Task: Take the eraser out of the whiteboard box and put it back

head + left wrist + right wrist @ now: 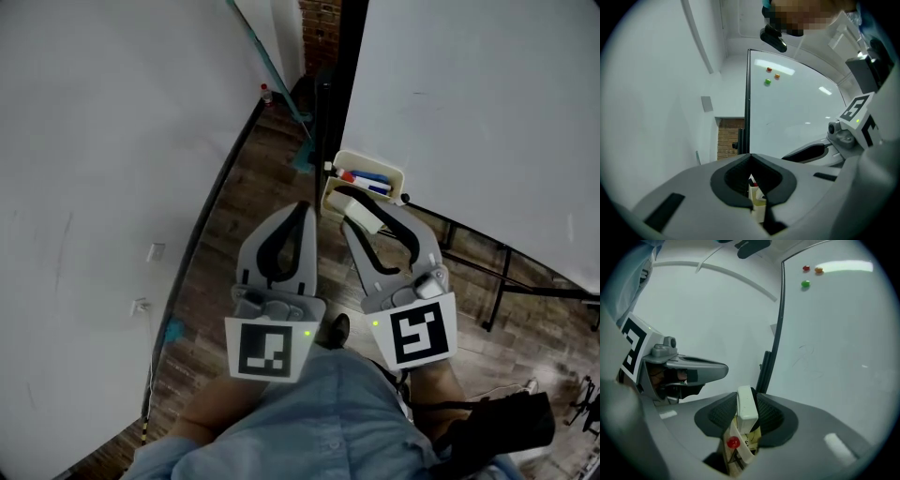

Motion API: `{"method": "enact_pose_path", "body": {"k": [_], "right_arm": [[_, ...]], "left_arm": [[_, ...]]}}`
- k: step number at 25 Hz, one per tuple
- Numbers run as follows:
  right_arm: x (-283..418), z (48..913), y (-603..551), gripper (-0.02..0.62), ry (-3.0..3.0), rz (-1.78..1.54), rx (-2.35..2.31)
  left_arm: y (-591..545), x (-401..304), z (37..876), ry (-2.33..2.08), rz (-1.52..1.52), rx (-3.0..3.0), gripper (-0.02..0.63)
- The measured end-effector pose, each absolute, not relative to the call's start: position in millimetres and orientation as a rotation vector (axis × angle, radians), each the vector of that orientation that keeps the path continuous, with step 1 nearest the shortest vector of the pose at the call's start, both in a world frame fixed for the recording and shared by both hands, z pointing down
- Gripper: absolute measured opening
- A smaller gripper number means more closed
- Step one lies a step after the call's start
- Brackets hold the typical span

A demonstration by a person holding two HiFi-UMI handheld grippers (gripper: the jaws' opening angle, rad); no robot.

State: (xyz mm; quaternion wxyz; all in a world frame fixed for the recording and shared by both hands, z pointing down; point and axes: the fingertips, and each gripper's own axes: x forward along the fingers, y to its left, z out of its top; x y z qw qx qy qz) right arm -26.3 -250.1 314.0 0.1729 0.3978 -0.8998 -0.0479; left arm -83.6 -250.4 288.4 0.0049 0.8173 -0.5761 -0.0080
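Observation:
A white eraser (377, 219) sits clamped between the pads of my right gripper (367, 208), just above the cream whiteboard box (367, 159). In the right gripper view the eraser (746, 409) stands on end between the jaws of that gripper (746, 399), and the box (740, 454) with a red magnet on it lies right beneath. My left gripper (307, 206) hangs beside it on the left, shut, fingertips meeting with nothing in them. Under the left gripper (750, 157), the box (757, 200) shows through the gap in the left gripper view.
The box hangs at the left edge of a big whiteboard (487, 112) and holds red and blue markers (370, 180). Small coloured magnets (806, 283) stick high on the board. A white wall (103, 169) stands to the left; black stand legs (497, 281) cross the wooden floor.

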Motion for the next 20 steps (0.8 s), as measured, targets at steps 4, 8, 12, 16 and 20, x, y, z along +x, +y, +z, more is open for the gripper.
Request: {"method": "enact_pose_path", "body": {"k": [4,8,12,16,20], "right_arm": [[-18.5,292.8,-236.8,0.129,-2.588,-0.183,1.173],[-9.2,272.3,-221.9,0.129,-2.622,-0.233,1.213],[1.8,254.6,-206.1,0.129,-2.651,-0.267,1.244],[10.2,241.3,-191.0,0.129,-2.678,-0.298,1.263],[18.4,232.7,-178.1,0.129,-2.695,-0.322,1.277]], "left_arm": [[-232.7,-80.6,275.7,-1.835,-0.05,2.566,0.005],[-214.7,-74.2,263.5,-1.862,-0.076,2.584,0.005],[-196.8,-66.7,250.8,-1.882,-0.106,2.608,0.005],[-181.4,-62.0,240.7,-1.903,-0.141,2.621,0.005],[-168.4,-56.2,233.6,-1.926,-0.157,2.636,0.005]]}}
